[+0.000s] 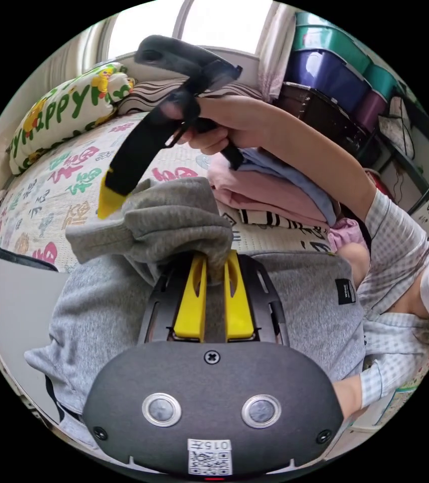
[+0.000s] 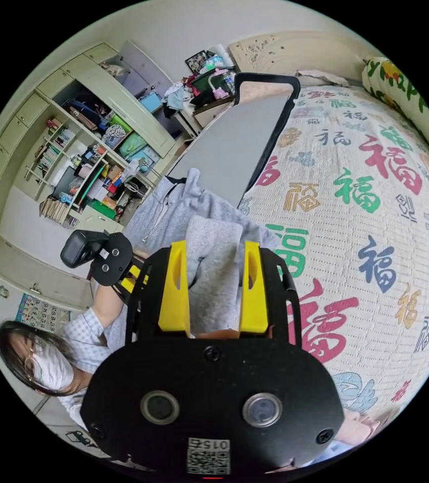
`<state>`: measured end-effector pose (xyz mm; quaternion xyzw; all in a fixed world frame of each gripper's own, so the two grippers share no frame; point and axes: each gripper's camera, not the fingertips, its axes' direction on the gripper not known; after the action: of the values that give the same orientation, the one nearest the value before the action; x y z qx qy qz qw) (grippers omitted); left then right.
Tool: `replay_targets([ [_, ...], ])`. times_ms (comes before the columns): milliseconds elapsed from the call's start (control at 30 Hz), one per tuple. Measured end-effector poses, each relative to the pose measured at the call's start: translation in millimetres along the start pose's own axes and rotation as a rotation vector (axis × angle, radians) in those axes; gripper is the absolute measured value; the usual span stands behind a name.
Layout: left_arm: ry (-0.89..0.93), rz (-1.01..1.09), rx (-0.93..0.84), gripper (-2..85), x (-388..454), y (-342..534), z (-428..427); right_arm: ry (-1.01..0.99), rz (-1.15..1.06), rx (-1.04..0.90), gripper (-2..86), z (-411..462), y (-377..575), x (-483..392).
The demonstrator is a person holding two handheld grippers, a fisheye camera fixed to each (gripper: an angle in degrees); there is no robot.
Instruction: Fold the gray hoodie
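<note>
Left gripper pinches gray hoodie; right gripper, raised above, grips sleeve.

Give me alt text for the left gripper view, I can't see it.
Yellow-jawed left tongs shut on a bunched fold of the gray fleece hoodie, which lies across a bed cover printed with colourful characters. Above, a person's hand holds the right tongs at the fabric, beside stacked pink and blue folded clothes.

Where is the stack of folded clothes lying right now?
In the left gripper view, the stack of folded clothes lies on the bed, behind the gray hoodie and under the person's forearm.
</note>
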<state>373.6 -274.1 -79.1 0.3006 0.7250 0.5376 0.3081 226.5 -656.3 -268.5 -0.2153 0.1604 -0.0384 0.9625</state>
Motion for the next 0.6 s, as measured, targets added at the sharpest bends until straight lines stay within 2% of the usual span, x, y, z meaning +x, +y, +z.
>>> replay_targets([
  [133,0.013,0.017,-0.024,5.5,1,-6,6,0.065,-0.056,-0.160,15.5,20,-5,-20],
  [267,0.017,0.017,-0.025,5.3,1,-9,6,0.066,-0.021,-0.166,14.1,20,-5,-23],
  [400,0.008,0.012,-0.027,5.2,5,-15,8,0.094,-0.008,-0.144,16.5,24,0,-32],
  [533,-0.008,0.013,-0.042,5.7,14,-21,11,0.216,-0.049,-0.206,8.4,33,8,-47],
  [600,-0.023,-0.018,-0.012,6.0,13,-18,1,0.259,-0.014,-0.178,6.9,21,13,-44],
])
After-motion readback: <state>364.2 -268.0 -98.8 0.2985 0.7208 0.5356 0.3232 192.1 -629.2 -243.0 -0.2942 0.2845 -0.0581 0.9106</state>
